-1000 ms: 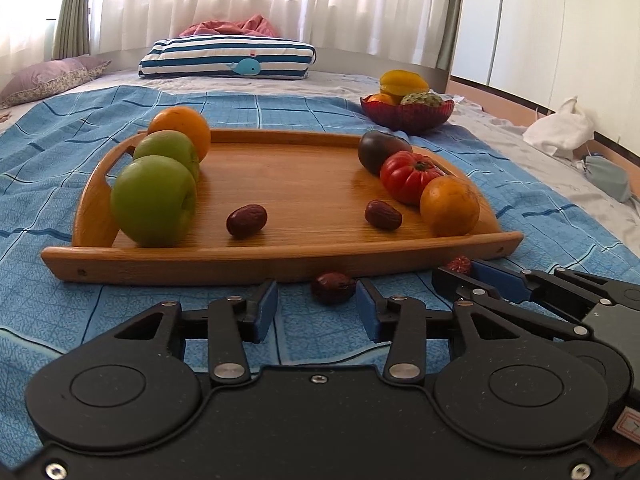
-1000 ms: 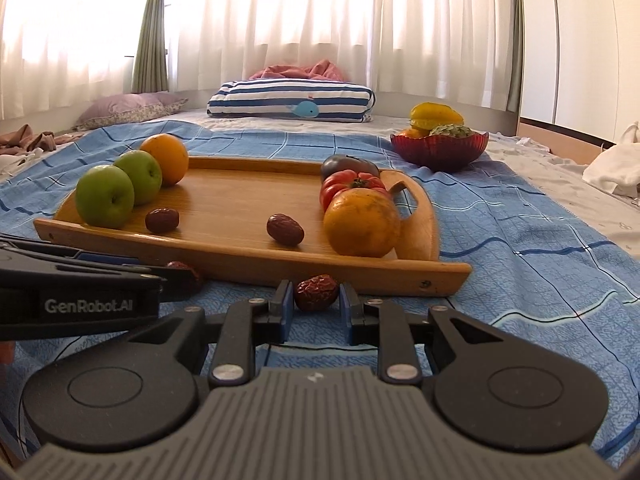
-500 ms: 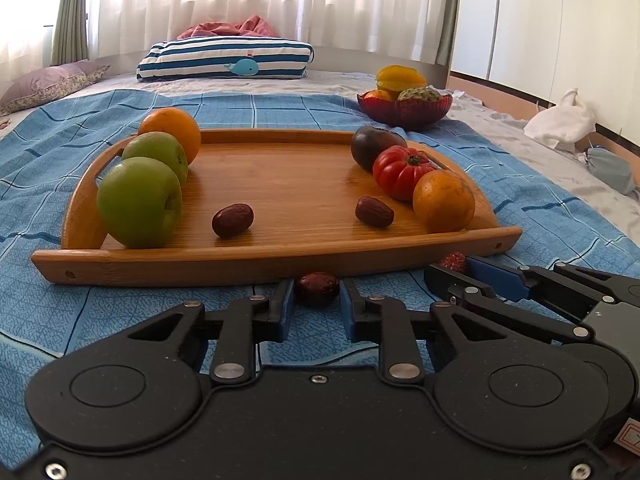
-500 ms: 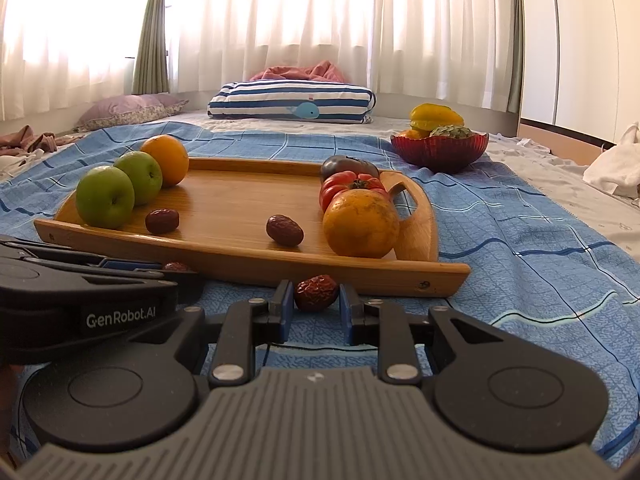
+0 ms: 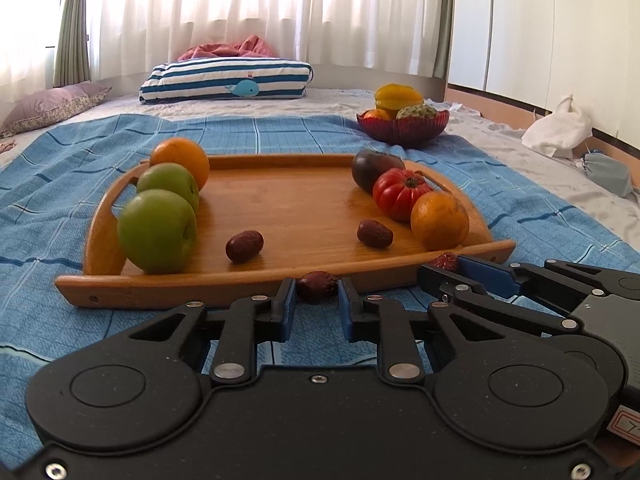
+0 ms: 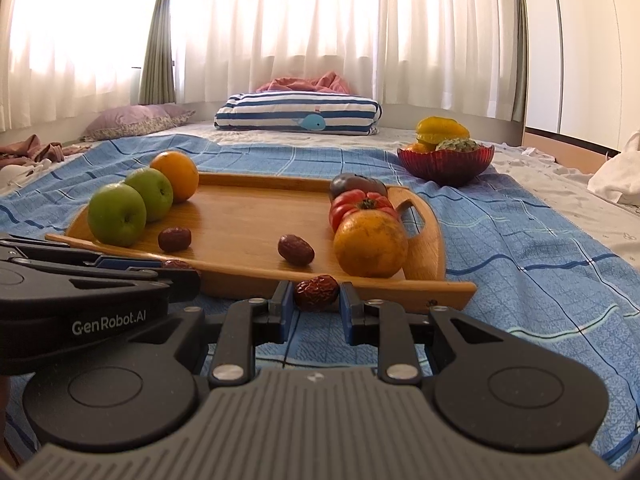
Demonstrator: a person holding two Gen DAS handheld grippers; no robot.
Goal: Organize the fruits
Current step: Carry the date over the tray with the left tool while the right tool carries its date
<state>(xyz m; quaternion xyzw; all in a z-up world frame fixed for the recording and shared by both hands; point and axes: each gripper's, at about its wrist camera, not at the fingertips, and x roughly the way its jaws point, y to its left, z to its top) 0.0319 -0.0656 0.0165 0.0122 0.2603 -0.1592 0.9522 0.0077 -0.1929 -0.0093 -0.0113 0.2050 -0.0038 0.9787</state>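
Left claw (image 5: 317, 294) and right claw (image 6: 316, 299) each grip a wrinkled red jujube (image 5: 317, 286) (image 6: 316, 292) just outside the curved wooden tray's near rim (image 5: 200, 286), apparently against the blue checked bedspread (image 6: 520, 264). Left housing reads "GenRobot.AI".

**A bedroom at home**

We see a bed spread with a blue checked cotton blanket (image 6: 520, 240), a navy-and-white striped pillow with a whale motif (image 6: 296, 114) and a mauve floral cushion (image 6: 136, 120) at its head. Sheer white curtains (image 6: 320, 28) cover a wide window, and pale wardrobe doors (image 5: 560, 28) line one wall.
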